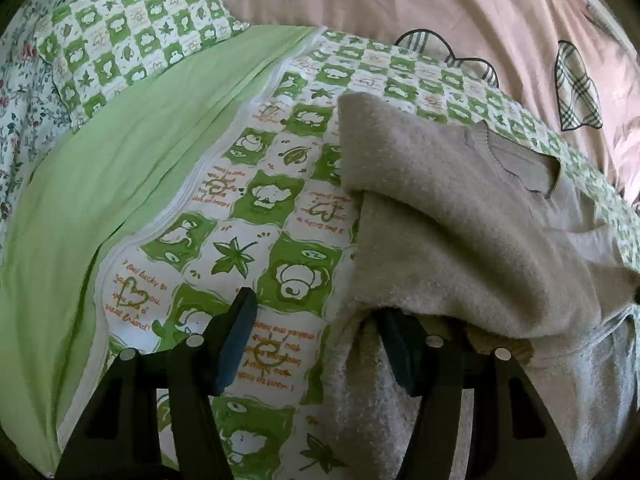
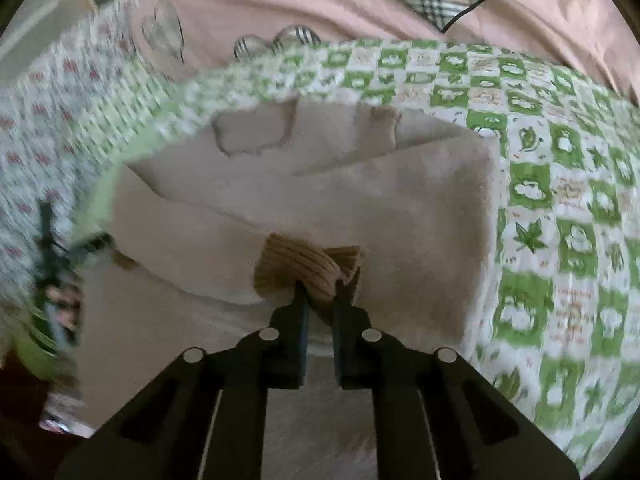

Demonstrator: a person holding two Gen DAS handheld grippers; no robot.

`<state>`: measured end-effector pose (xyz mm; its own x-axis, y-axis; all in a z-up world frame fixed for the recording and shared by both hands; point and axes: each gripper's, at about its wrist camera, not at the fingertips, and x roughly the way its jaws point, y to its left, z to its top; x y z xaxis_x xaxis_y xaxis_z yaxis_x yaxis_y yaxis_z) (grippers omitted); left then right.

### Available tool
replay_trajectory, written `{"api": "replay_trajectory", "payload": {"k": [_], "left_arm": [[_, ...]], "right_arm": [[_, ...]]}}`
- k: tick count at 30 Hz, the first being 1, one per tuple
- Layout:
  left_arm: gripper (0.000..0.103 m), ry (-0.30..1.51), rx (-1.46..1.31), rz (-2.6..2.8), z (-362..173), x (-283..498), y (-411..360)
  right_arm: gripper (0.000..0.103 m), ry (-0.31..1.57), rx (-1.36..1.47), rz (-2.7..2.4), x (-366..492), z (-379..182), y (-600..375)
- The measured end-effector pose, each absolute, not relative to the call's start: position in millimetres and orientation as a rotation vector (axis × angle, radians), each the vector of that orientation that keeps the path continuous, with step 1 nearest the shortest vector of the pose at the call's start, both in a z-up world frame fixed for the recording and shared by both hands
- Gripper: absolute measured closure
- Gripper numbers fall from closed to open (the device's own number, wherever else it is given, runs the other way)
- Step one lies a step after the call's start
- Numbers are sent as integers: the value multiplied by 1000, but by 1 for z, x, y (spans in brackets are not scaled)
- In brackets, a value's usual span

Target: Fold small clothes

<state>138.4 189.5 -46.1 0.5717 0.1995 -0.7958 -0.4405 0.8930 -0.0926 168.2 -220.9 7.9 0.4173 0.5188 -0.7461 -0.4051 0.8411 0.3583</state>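
Note:
A small beige fuzzy sweater [image 1: 460, 208] lies partly folded on a green-and-white checked quilt [image 1: 256, 200]. In the left wrist view my left gripper [image 1: 316, 320] is open; its right finger sits under the sweater's edge, its left finger [image 1: 236, 340] is over bare quilt. In the right wrist view my right gripper [image 2: 320, 292] is shut on the brown ribbed cuff [image 2: 304, 264] of the sweater [image 2: 360, 200], held over the folded body. The neckline [image 2: 256, 132] lies at the far side.
A pink duvet [image 1: 440, 12] with plaid heart patches lies behind the quilt. A plain green sheet [image 1: 112, 168] and a checked pillow [image 1: 132, 36] are at the left. A floral cloth [image 2: 40, 128] is at the left of the right wrist view, blurred.

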Motion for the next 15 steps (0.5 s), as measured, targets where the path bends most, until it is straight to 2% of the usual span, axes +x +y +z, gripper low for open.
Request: {"api": "replay_trajectory", "payload": {"k": [4, 7, 12, 15], "left_arm": [[42, 899, -288, 364, -47, 137, 189], [42, 913, -270, 337, -46, 138, 185], [42, 950, -250, 254, -44, 133, 176], [42, 930, -267, 164, -33, 120, 176]], "right_arm": [[93, 969, 469, 669, 151, 43, -254], [93, 982, 579, 617, 159, 51, -269], [90, 1088, 662, 347, 201, 6, -283], [89, 1088, 679, 298, 209, -13, -282]]}}
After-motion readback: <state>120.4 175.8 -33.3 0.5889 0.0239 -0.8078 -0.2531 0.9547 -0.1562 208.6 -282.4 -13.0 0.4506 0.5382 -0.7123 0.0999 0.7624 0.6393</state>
